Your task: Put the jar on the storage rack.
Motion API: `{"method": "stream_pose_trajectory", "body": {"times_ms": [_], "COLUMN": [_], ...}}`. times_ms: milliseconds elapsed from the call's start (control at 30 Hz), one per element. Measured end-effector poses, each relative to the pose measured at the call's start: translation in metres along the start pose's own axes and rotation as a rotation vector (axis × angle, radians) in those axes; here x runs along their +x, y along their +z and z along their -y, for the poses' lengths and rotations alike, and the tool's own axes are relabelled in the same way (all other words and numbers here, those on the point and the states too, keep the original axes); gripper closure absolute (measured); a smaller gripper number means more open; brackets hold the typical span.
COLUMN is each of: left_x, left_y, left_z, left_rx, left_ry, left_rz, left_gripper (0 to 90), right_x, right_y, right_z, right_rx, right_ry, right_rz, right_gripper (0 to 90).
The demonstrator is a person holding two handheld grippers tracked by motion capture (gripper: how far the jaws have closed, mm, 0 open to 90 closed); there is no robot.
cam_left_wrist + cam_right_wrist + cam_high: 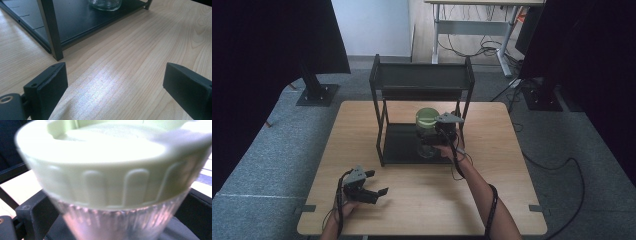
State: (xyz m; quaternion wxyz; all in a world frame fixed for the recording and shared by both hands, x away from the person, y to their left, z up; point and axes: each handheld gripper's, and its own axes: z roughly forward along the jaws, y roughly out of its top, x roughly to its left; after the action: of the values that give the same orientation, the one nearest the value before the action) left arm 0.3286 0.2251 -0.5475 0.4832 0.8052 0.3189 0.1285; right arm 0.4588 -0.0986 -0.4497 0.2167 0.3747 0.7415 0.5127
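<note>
Rack post (51, 30) beside open tabletop (120, 75)
</note>
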Motion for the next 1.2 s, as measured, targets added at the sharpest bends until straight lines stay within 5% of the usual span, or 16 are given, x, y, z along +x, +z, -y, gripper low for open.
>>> {"method": "stream_pose_trajectory", "body": {"times_ms": [600,1200], "left_x": [0.0,-0.001], "left_y": [0.0,0.001], "left_z": [0.0,0.0], "left_rx": [0.002,0.009], "left_ry": [0.0,0.002], "left_rz": [-0.002,-0.007], "left_gripper": [5.6,5.5], "right_x": [0.013,0.027], "right_y": [-0.036,-0.107], "right_z": [-0.001,0.035], "right_rx": [-0.055,-0.144], "right_ry": [-0.066,-0.054], "right_rz": [0.059,-0.112], "right_gripper": [0.6,2.0]}}
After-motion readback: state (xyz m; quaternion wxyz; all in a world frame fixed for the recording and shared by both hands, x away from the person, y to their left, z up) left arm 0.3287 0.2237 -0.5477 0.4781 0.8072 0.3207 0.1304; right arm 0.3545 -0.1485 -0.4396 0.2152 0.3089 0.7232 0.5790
